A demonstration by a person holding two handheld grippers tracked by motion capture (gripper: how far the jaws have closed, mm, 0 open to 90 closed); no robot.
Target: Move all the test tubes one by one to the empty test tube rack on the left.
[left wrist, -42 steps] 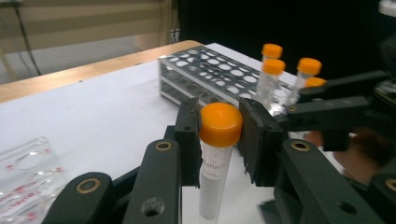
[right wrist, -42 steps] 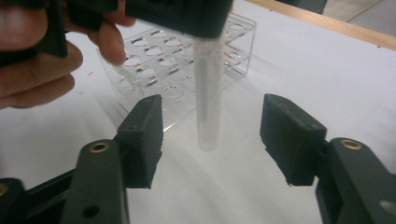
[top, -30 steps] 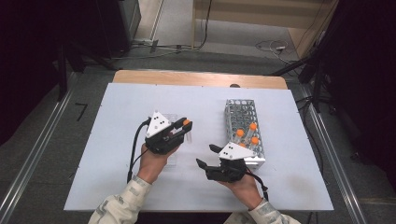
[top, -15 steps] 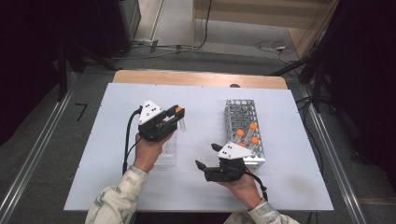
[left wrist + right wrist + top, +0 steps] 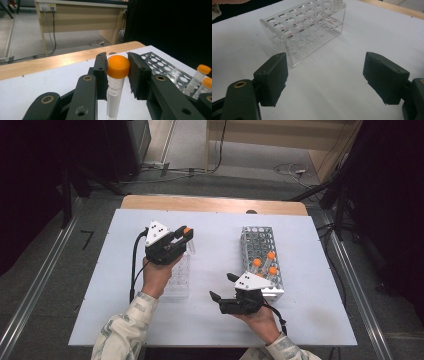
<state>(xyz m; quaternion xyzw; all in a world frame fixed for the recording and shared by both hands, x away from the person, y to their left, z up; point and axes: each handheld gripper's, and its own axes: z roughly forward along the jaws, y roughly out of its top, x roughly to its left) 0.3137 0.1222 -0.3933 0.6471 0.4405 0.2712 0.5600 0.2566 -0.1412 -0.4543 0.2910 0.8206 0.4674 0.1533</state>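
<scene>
Nearest the person, the right gripper [image 5: 223,289] hovers low over the white table [image 5: 310,320], just in front of the metal rack [image 5: 260,245] and to its left. Its jaws have just been opening and stand wide apart with nothing between them; in the right gripper view they frame bare table, and past them stands the clear rack [image 5: 304,27], its holes empty where visible. In the high view that clear rack [image 5: 179,280] lies well left of the metal rack, near the left hand [image 5: 156,276]. Three orange-capped tubes [image 5: 264,262] stand in the near half of the metal rack. Farther off, level with the far half of the metal rack and well to its left, the left gripper [image 5: 187,237] is clamped on a tube [image 5: 115,82] by its orange cap [image 5: 118,66], and the tube hangs upright above the table, its lower end out of view. Beyond the white surface runs a wooden edge [image 5: 210,203], then grey floor with cables
</scene>
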